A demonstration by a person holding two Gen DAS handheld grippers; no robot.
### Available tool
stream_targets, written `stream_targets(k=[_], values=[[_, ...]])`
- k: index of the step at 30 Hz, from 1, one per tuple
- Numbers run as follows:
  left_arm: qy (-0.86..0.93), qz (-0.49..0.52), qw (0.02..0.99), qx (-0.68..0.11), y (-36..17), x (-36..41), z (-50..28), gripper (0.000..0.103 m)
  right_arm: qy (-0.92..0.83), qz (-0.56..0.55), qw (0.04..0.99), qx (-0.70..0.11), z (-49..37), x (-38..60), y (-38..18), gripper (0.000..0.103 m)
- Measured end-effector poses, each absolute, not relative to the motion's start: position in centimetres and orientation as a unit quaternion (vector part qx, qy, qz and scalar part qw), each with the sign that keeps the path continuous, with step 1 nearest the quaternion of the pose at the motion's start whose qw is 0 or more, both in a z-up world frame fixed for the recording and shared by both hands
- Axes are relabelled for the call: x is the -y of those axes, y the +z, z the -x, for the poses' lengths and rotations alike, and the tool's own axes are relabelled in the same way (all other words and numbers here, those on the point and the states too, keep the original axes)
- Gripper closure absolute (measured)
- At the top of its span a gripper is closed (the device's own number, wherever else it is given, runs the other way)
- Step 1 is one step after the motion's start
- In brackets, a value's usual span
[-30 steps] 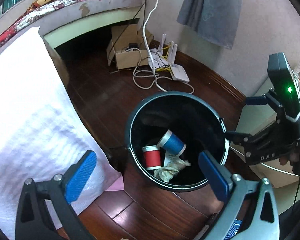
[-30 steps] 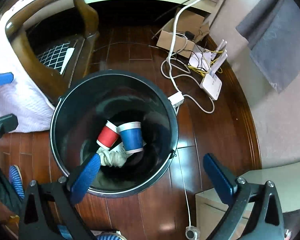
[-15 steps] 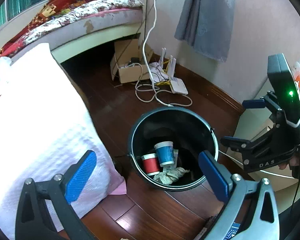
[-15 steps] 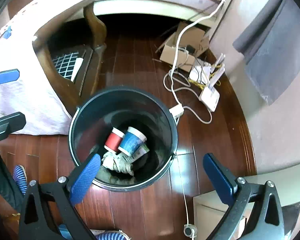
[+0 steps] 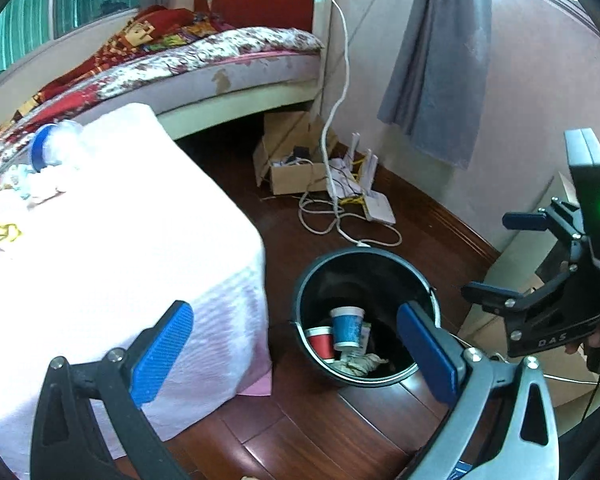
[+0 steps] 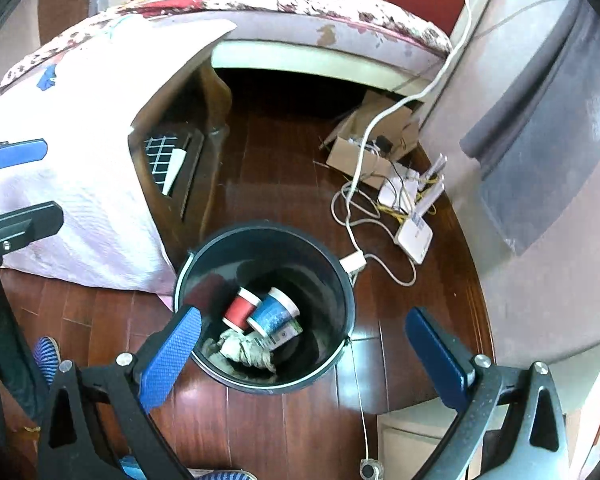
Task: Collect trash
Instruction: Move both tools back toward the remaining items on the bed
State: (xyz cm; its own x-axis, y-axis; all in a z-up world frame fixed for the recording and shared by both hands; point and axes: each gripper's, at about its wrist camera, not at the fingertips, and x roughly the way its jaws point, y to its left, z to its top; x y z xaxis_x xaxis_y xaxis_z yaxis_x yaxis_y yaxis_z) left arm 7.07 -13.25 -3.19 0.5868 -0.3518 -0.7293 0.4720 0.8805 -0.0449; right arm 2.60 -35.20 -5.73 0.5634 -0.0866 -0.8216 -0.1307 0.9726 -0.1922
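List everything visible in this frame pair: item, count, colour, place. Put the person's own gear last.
Trash bin: one, dark, on the wood floor beside the table.
Paper cups: two, red cup and blue cup, inside the bin.
Crumpled paper: one, greyish, in the bin under the cups.
Tablecloth: one, white, over the table.
Table clutter: several pieces, too blurred to count.
Cardboard box: one, brown, by the bed.
Router: one, white, on the floor with cables.
Left gripper: open, empty.
Right gripper: open, empty.
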Motion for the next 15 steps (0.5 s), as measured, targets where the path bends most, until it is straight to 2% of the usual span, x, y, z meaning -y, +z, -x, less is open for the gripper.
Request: stream_targets(k=[9, 15], values=[[-0.183, -0.071, 0.908, -0.369, -1.5, 9.5, -7.4, 0.001, 0.032, 0.127, 0.894, -0.429, -4.8, 31.8, -2.9, 0.0], [-0.135, -0.05, 0.923, -0.357, -0.9, 5.1, -8.5, 0.001, 0.063, 0.091, 0.909, -0.401, -7.2, 29.0, -1.1, 0.0]])
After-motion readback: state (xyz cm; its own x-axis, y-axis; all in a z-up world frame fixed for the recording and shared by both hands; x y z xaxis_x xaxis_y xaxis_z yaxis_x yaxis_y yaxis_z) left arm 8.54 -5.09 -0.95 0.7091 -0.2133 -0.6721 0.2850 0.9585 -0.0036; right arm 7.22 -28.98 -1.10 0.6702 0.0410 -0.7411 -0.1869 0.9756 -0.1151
